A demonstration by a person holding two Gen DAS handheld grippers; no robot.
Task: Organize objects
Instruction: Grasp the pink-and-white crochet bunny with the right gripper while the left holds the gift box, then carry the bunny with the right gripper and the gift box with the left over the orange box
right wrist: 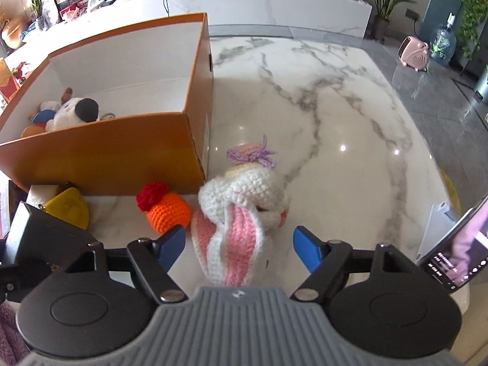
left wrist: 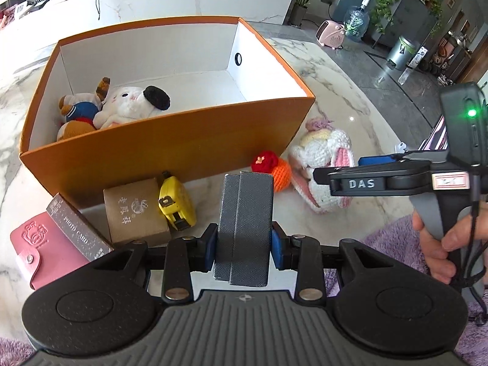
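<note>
Left gripper [left wrist: 242, 241] clamped, right gripper [right wrist: 239, 241] wide open, both pitched steeply down.

My left blue pads [left wrist: 276, 245] press both sides of the grey box [left wrist: 244, 222], held upright. My right hand [left wrist: 448, 244] wraps the right handle; nothing touches its pads [right wrist: 306, 244].

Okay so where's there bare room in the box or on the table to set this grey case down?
Free: the orange box floor right of the plush toys, toward the wall with the round hole; also the marble table right of the box, beyond the crocheted bunny. Crowded: the strip before the box, with tape measure and brown box.
</note>
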